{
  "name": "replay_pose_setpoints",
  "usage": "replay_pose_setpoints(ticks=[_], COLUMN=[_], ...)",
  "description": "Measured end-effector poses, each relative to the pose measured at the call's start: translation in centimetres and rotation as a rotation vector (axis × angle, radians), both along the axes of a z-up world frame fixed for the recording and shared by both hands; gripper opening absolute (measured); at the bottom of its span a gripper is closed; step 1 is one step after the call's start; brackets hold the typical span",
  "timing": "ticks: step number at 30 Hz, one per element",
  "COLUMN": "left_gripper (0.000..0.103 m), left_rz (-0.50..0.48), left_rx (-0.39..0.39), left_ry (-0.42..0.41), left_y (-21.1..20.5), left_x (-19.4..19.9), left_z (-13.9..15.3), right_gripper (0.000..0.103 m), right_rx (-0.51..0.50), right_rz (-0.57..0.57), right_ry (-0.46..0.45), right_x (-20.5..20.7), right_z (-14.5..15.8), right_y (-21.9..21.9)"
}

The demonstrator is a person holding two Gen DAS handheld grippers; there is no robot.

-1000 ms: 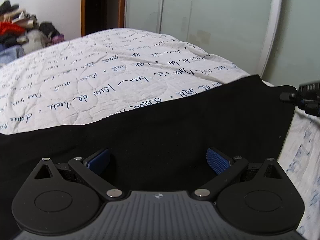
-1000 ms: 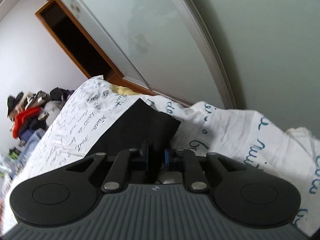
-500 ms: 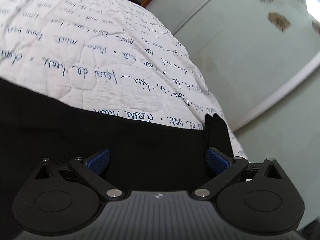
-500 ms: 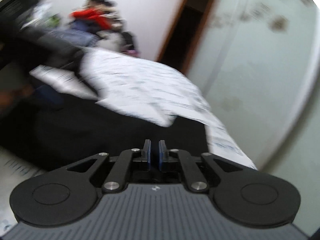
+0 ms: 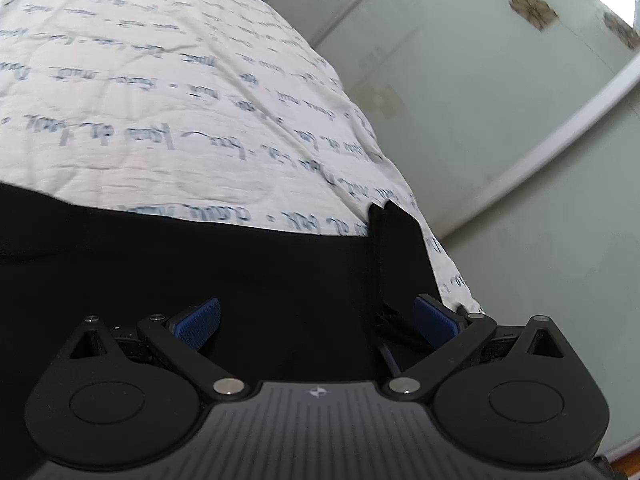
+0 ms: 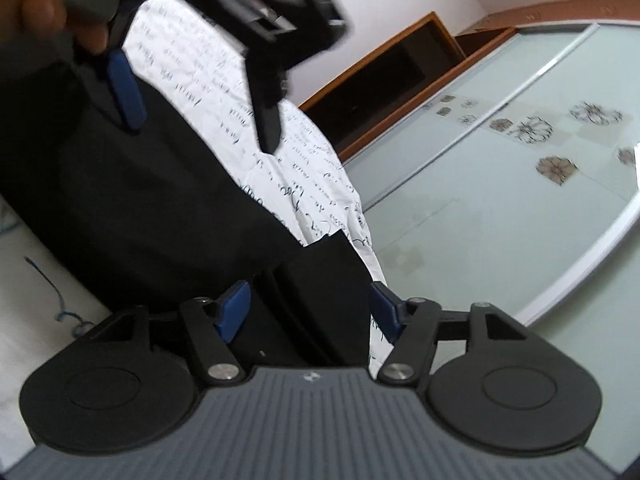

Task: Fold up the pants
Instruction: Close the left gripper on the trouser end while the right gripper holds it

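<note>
White quilted bedding (image 5: pixel 168 92) carried the black pants (image 5: pixel 240 272), spread across its near side. We found the left gripper (image 5: pixel 316 320) spread wide, the right gripper (image 6: pixel 308 308) just parted, straddling a folded corner unpinched. We advise squaring edges before re-gripping.

right hand-held gripper (image 6: pixel 312 312) newly open

soft, even daylight in both views, no hard shadows. bright glare patch on the frosted wardrobe door (image 5: pixel 500 92), top right of left wrist view. black pants (image 5: pixel 200 264) read as flat dark mass, no fold detail. bedspread (image 5: pixel 160 100) lettering motion-smeared. strong fisheye bend + dark corners. right wrist view: hand (image 6: pixel 44 12) at top left blurred.
</note>
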State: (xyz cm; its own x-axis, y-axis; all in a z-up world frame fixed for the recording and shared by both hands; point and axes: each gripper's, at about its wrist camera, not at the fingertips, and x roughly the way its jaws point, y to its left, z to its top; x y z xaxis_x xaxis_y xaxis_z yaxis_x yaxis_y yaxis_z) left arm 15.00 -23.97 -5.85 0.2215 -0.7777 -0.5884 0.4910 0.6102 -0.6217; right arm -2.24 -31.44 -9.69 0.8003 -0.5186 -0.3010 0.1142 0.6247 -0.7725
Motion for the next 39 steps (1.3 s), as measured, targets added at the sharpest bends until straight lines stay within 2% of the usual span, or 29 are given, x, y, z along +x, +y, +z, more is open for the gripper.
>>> replay_pose_setpoints(ticks=[3,6,8,10,13,17,22,27,30,32,33,34,36,39], left_gripper=[0.103,0.103,0.103,0.103,0.103,0.103,0.103,0.103,0.102,0.078,0.046,0.034,0.017,0.009], left_rz=[-0.015,-0.027,-0.044,-0.063,-0.079,-0.073,-0.128,-0.176,-0.156,-0.151,-0.159,-0.165,-0.152,-0.143], left_rx=[0.017,0.046,0.064,0.069,0.066,0.051,-0.026,-0.155,-0.147,-0.088,-0.052,-0.015,-0.001,-0.007], left_ry=[-0.029,-0.071,-0.068,-0.05,-0.017,0.058,0.198,0.275,0.286,0.251,0.243,0.25,0.287,0.261], left_y=[-0.8,-1.7,-2.3,-2.6,-3.0,-3.8,-6.5,-9.3,-10.4,-10.8,-11.1,-11.3,-11.0,-10.5], left_x=[-0.2,-0.3,-0.2,0.0,0.4,1.1,1.5,1.0,1.0,0.8,0.7,0.7,0.8,0.5], left_z=[0.4,0.9,1.0,1.0,0.9,0.9,0.7,0.1,-0.5,-0.6,-0.8,-1.2,-1.9,-1.9], right_gripper=[0.047,0.045,0.032,0.008,0.008,0.008,0.008,0.008,0.008,0.008,0.008,0.008,0.008,0.008], right_rx=[-0.006,-0.012,0.02,0.054,0.075,0.176,0.305,0.332,0.364,0.38,0.38,0.379,0.386,0.389], right_rz=[0.012,0.03,0.041,0.045,0.023,0.013,0.022,0.04,0.045,0.044,0.04,0.036,0.033,0.039], right_ry=[0.041,0.078,0.101,0.122,0.113,0.015,-0.071,-0.089,-0.107,-0.12,-0.123,-0.125,-0.122,-0.105], right_x=[1.4,3.0,3.4,3.5,3.5,2.1,-0.3,-1.6,-1.9,-2.0,-2.0,-2.1,-2.4,-2.4], right_z=[-0.3,-0.6,-0.5,-0.6,-0.8,1.0,3.1,3.3,3.7,3.8,3.8,3.7,3.5,3.1], right_y=[-0.5,-1.0,-1.4,-1.4,-1.7,-2.6,-3.9,-4.0,-4.2,-4.4,-4.7,-4.7,-4.6,-4.2])
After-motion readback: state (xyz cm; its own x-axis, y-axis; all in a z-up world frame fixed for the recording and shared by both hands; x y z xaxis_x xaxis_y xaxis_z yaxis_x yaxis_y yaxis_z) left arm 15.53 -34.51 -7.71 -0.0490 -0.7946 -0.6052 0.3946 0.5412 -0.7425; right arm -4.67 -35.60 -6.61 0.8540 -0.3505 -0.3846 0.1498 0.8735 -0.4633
